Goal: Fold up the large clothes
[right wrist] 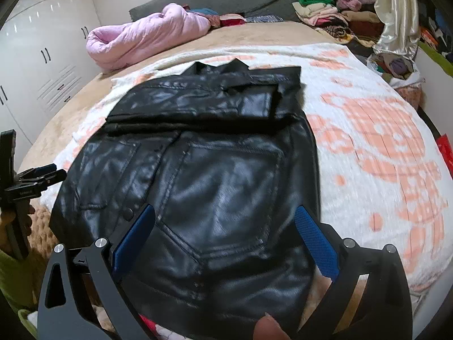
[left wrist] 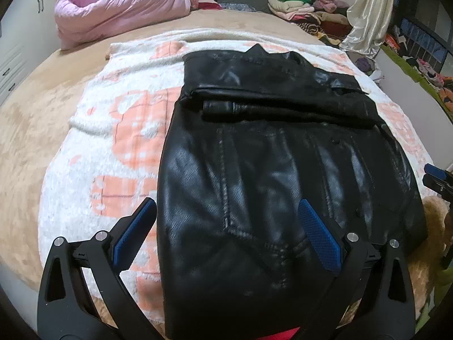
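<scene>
Black leather jacket (left wrist: 283, 170) lies lengthwise on the blanket (left wrist: 113, 147), its near hem between left gripper (left wrist: 226, 235) and right gripper (right wrist: 226, 240), both open and empty.

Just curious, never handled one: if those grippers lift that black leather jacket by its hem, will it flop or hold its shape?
The black leather jacket probably bends in heavy folds, as its creases suggest. Its glossy surface may slip between pads.

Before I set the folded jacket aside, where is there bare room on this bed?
Free: the white-and-orange blanket right of the black leather jacket, and the tan cover between blanket and pink quilt. Crowded: the clothes pile at the far right corner.
</scene>
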